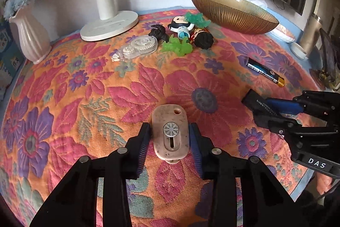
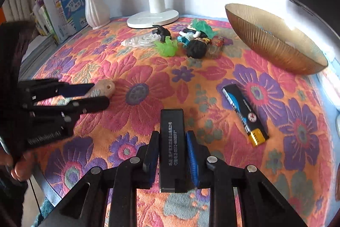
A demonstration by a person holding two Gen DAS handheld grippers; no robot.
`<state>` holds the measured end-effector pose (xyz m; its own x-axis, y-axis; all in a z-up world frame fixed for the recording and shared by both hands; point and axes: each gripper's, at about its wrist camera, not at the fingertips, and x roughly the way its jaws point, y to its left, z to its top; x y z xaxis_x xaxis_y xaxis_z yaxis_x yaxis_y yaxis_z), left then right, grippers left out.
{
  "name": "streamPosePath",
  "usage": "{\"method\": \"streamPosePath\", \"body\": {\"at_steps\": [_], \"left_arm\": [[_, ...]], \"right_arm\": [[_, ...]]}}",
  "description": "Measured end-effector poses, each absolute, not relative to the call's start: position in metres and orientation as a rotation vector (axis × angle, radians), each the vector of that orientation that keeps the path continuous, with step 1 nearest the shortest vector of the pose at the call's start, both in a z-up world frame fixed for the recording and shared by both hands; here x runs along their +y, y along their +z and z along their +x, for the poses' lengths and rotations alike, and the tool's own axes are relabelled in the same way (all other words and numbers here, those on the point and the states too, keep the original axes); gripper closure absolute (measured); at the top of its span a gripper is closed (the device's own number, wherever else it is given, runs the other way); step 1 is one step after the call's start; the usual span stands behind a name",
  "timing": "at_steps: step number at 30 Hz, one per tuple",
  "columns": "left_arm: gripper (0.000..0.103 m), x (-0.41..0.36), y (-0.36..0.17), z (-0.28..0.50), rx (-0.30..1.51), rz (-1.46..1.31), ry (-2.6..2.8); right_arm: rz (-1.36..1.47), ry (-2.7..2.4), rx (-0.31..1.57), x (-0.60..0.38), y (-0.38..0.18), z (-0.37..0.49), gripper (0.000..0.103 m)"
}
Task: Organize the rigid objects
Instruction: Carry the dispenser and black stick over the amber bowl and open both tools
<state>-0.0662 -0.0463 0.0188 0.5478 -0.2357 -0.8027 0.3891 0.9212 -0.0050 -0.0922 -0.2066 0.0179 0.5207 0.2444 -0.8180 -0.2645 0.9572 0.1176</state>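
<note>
Grippers come first: we see the left gripper (image 1: 170,135) with its two pads pressed on the sides of a beige utility knife (image 1: 170,133), which lies between them on the flowered tablecloth (image 1: 74,99), near the front edge. The right gripper (image 2: 172,152) holds in the same way a black rectangular block (image 2: 171,148) with small white print, and its jaws are closed narrow on it. To the right of this block, apart from it, a black and blue battery (image 2: 244,114) with a gold end lies flat on the cloth. Far from us, a group of small toys stays together: a green figure (image 1: 177,46), a black-haired doll (image 1: 203,38) and a clear tape dispenser (image 1: 138,47); we think one dark piece is a small animal, but it is too small to be sure. A gold ribbed bowl (image 1: 233,12) stands at the far right, a white lamp base (image 1: 109,25) and a pink vase (image 1: 29,35) at the far left.
</note>
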Motion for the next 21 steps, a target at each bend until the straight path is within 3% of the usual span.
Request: {"method": "streamPosePath", "body": {"at_steps": [1,5,6,7,8,9,12,21], "left_arm": [[0.056,-0.046,0.020,-0.067,0.919,0.185,-0.366],[0.056,-0.042,0.016,-0.071,0.924,0.171,-0.358],[0.057,-0.042,0.017,-0.070,0.925,0.165,-0.357],[0.069,-0.042,0.018,-0.070,0.923,0.155,-0.358],[0.072,-0.043,0.018,-0.070,0.923,0.147,-0.361],[0.072,-0.044,0.019,-0.069,0.923,0.139,-0.366],[0.072,-0.053,0.030,-0.072,0.892,0.135,-0.381],[0.072,-0.106,0.114,-0.048,0.720,0.142,-0.481]], "right_arm": [[-0.005,0.309,0.974,-0.209,0.018,-0.094,0.069],[-0.014,0.276,0.956,-0.205,0.016,-0.099,0.069],[-0.033,0.255,0.946,-0.201,0.016,-0.101,0.069],[-0.067,0.238,0.934,-0.195,0.016,-0.105,0.072],[-0.099,0.230,0.922,-0.190,0.016,-0.108,0.075],[-0.120,0.232,0.916,-0.187,0.017,-0.111,0.079],[-0.056,0.287,0.931,-0.190,0.024,-0.111,0.079],[0.058,0.204,0.725,-0.253,0.109,-0.103,0.079]]}}
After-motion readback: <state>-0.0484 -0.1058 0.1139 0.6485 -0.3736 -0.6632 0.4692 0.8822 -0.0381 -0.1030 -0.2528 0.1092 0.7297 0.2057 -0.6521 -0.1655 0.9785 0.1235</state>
